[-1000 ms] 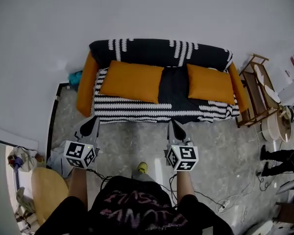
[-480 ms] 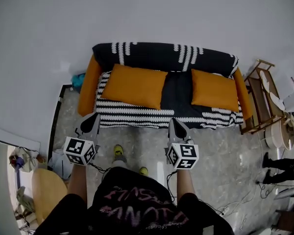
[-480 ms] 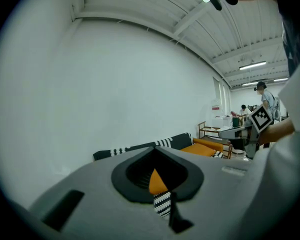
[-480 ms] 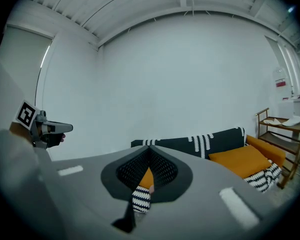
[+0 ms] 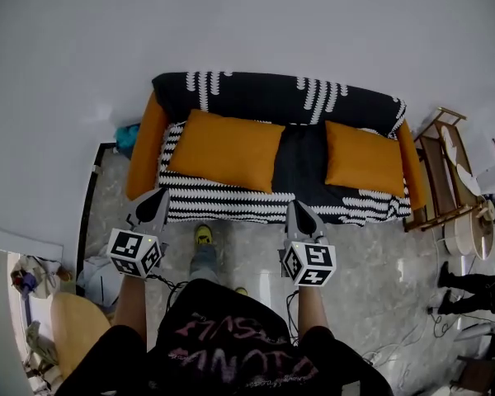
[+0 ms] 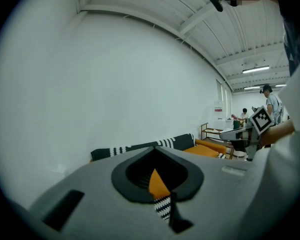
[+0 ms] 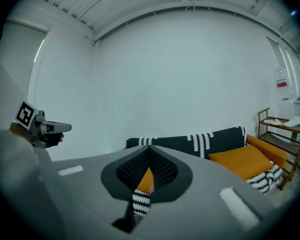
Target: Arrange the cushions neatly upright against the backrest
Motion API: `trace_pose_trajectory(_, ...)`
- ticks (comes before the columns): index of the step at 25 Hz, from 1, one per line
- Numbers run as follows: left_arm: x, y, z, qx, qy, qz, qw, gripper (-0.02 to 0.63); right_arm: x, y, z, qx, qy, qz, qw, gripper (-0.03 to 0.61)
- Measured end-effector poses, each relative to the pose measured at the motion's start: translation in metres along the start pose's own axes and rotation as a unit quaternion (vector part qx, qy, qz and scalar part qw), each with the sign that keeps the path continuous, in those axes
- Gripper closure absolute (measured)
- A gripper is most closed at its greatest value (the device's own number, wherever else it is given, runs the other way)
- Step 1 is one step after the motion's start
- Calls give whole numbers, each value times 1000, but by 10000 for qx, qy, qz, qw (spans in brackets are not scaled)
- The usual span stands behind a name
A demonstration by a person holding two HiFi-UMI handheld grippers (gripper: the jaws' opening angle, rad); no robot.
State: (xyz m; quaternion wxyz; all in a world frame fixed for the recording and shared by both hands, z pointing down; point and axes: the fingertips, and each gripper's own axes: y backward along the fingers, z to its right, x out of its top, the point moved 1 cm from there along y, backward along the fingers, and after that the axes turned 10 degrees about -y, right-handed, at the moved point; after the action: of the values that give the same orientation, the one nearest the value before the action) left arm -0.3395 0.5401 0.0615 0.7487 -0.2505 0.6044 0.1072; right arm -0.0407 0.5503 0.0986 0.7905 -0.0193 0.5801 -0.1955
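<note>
Cushions: left cushion [image 5: 224,149] and right cushion [image 5: 365,157] flat on the sofa [image 5: 264,97] seat, mid-frame.
Jaws: left gripper [image 5: 153,207], right gripper [image 5: 300,218] pressed together, empty, below the sofa.
Remaining: everything, stand both upright.

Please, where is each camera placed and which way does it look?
Head view: on the person's head, looking steeply down at the sofa; shows shirt, arms, one shoe, left tongs, right tongs.
Left gripper view: on the left tongs, looking along their shut jaws toward the sofa; the right tongs show at its right.
Right gripper view: on the right tongs, looking along their shut jaws toward the sofa; the left tongs show at its left.
Shared: all three see the sofa and the wooden rack beside it.
</note>
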Motion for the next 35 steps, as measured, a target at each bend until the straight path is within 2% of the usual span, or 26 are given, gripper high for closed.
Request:
trace_pose_trajectory(9, -24, -71, -77, -94, 72, -245, 9996, 612, -1, -92, -1, -226, 119, -365, 9990, 568)
trace_pose_trajectory(19, -65, -142, -156, -273, 475, -621, 9966, 612, -1, -188, -3, -565, 180, -757, 9954, 568)
trace_pose_trajectory(28, -97, -194, -211, -567, 736, -952, 9911, 612, -9, -261, -17, -739, 51, -1061, 9916, 568)
trace_pose_trajectory(35, -124, -234, -236, -882, 723, -1188, 9863, 612, -27, -294, -4, -1017, -75, -1224, 9872, 568)
